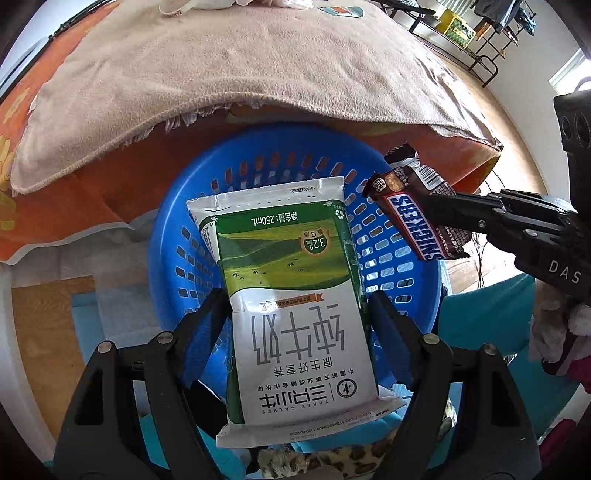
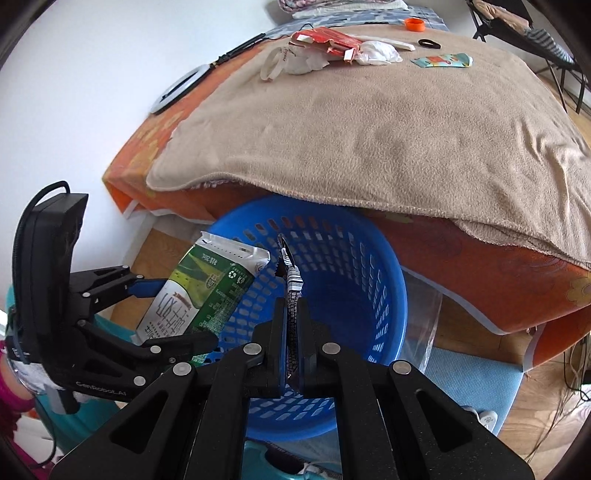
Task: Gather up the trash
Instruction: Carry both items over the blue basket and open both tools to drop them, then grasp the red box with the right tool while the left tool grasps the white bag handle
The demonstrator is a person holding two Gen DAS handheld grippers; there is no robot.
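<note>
My left gripper [image 1: 297, 314] is shut on a white and green milk pouch [image 1: 291, 295] and holds it above the blue perforated basket [image 1: 177, 221]. In the right wrist view the same pouch [image 2: 195, 291] hangs over the basket's left rim [image 2: 399, 295], gripped by the left gripper [image 2: 173, 314]. My right gripper [image 2: 291, 317] is shut on a brown Snickers wrapper [image 2: 291, 284], seen edge-on over the basket. From the left wrist view the wrapper [image 1: 417, 218] sits at the basket's right rim, pinched by the right gripper [image 1: 443, 210].
A beige blanket [image 2: 369, 129] covers an orange bed [image 2: 480, 288] just behind the basket. On it lie a torn red carton [image 2: 325, 40], white crumpled paper [image 2: 376, 51], a teal wrapper [image 2: 443, 61], an orange cap [image 2: 414, 24] and a black ring [image 2: 429, 43]. A blue mat [image 2: 472, 384] lies on the floor.
</note>
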